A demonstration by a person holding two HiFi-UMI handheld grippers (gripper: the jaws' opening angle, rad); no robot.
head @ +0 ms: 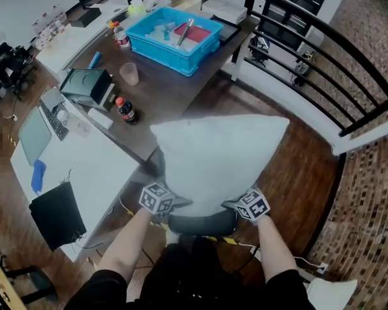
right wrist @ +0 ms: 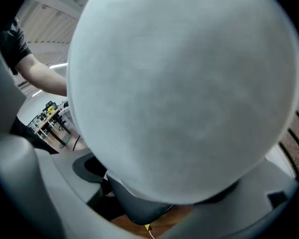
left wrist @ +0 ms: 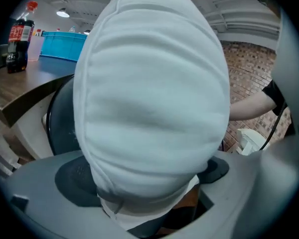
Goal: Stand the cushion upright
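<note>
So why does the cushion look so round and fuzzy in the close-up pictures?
Left gripper view: the wide lens bulges the cushion, edges dark. Right gripper view: cushion too close, soft and blurry. Head view: sharper, but the railing bends.

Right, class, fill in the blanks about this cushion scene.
The cushion is ___ in colour.
The crate on the table is ___.
The dark bottle has a ___ cap.
Missing words: white, blue, red.
</note>
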